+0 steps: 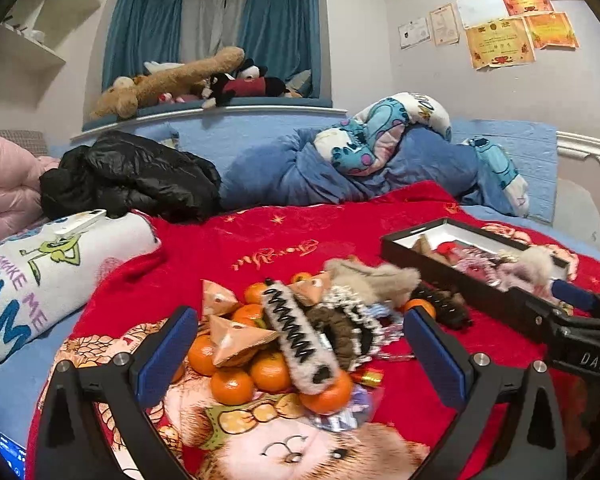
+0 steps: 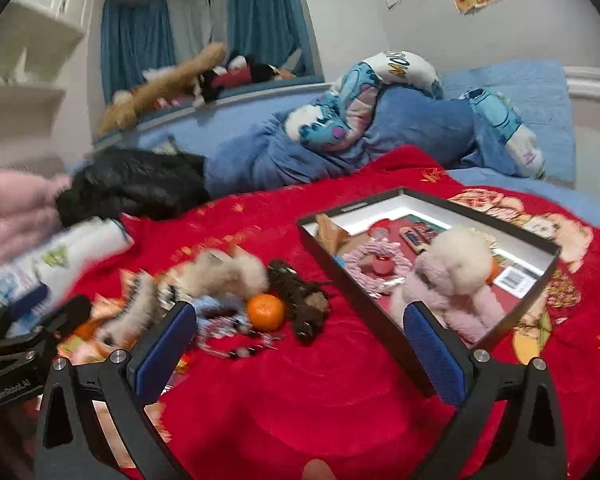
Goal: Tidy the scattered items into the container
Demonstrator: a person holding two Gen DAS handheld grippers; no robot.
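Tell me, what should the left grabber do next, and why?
Probably ease down and close on the fuzzy black-and-white clip. The left gripper is open, the clip lies on top of the oranges between its fingers, and the box still has room.

Black shallow box (image 2: 427, 200) with white inner walls, open, flat on the red blanket to the right. Inside: pink fluffy toy (image 2: 455, 276) draped over the near rim, pink-and-white ring (image 2: 369, 258), tan packet (image 2: 331, 232) in the far corner. Left of it, a loose pile: several tangerines (image 1: 270, 370), tan triangular packets (image 1: 236, 338), white fuzzy hair clip (image 1: 298, 340) with black zigzag lying across the top, beige furry piece (image 1: 373, 278), brown fuzzy clip (image 2: 303, 300). 1 tangerine (image 2: 266, 312) just beside the brown clip.
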